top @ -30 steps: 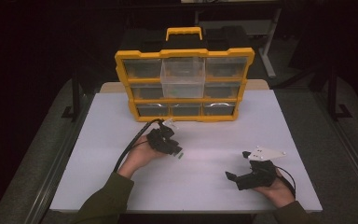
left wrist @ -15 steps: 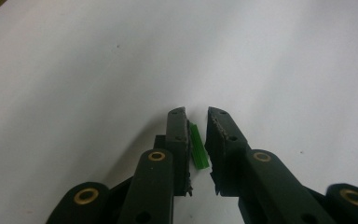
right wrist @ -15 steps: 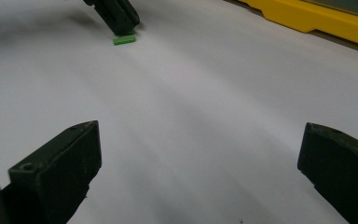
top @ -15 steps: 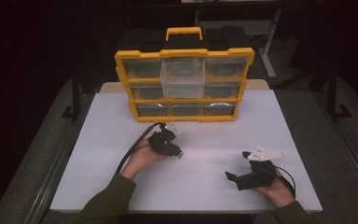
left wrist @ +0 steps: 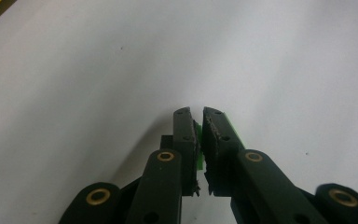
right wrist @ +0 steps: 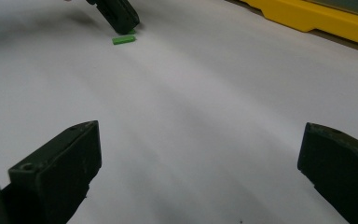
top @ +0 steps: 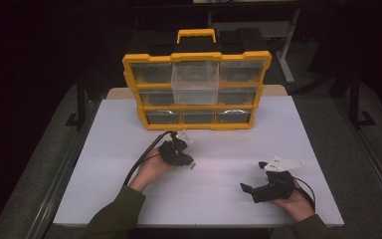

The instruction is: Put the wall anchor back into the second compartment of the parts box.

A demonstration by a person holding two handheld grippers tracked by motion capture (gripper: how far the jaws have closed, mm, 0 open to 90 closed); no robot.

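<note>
Left gripper [top: 188, 160]: jaws have just closed, pinching the green piece [left wrist: 198, 156] at the table [top: 219, 199]
Green piece: held low on the table; long axis along the jaws
Right gripper [top: 251, 191]: jaws wide apart, empty

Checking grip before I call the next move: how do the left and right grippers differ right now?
The left gripper has its jaws closed on a small flat green piece, having just been closing; the right gripper stands wide open with nothing between its jaws. The left gripper tips down onto the white table near the yellow organizer with clear drawers; the right gripper lies low, nearer the front edge. Both are black and hand-held.
</note>
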